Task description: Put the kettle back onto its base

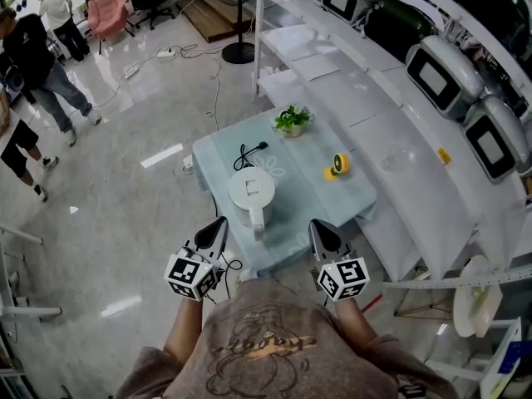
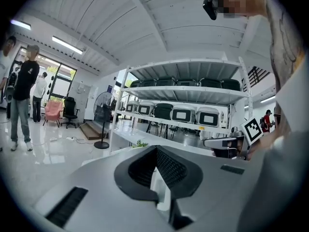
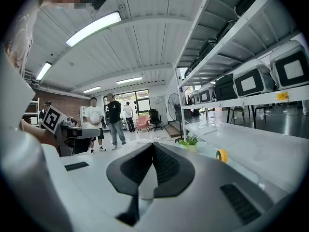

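With jaws together and empty, the left gripper [image 1: 221, 223] and right gripper [image 1: 317, 225] flank the white kettle [image 1: 252, 194], which stands just ahead on the worktop [image 1: 309, 199].

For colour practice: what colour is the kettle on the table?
The lidded kettle is white; best in head view.

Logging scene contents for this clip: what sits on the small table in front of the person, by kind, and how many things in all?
White kettle: 1
Potted plant: 1
Yellow round item: 1
Black cord: 1
Total: 4
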`<state>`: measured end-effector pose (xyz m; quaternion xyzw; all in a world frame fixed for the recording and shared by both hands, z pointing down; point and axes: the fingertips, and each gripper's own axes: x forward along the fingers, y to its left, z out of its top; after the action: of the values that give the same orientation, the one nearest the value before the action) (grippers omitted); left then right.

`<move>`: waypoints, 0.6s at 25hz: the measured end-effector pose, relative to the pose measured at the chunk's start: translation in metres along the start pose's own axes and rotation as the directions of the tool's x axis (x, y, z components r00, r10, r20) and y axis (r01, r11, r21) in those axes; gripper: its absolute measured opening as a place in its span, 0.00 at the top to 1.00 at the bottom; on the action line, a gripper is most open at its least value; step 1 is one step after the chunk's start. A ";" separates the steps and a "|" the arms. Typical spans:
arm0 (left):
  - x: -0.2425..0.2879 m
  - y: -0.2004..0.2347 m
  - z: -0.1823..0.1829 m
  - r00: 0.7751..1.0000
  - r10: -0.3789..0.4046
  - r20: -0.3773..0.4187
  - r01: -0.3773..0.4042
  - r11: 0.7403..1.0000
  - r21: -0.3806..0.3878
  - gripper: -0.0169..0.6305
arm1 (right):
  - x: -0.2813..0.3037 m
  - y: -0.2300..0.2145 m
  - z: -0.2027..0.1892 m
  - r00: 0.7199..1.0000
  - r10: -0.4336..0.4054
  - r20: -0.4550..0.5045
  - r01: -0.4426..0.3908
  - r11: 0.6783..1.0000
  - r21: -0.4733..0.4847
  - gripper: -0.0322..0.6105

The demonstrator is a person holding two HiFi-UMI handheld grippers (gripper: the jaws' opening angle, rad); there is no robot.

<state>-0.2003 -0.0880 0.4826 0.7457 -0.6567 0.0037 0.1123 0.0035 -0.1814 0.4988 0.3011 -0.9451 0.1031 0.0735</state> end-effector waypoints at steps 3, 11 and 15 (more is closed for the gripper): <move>0.002 0.000 -0.002 1.000 0.001 0.002 -0.001 1.000 -0.005 0.94 | 0.000 0.000 -0.001 1.000 -0.005 0.001 0.005 1.000 0.012 0.95; 0.000 -0.006 -0.004 1.000 -0.010 -0.011 0.009 1.000 -0.029 0.94 | -0.002 0.005 -0.004 1.000 0.002 -0.002 -0.002 1.000 0.013 0.95; -0.001 -0.006 -0.003 1.000 -0.004 -0.008 0.003 0.999 -0.038 0.94 | -0.004 0.005 -0.007 1.000 0.003 -0.008 -0.003 1.000 0.016 0.95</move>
<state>-0.1942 -0.0854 0.4845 0.7446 -0.6549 -0.0058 0.1294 0.0043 -0.1736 0.5044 0.2997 -0.9445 0.1121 0.0745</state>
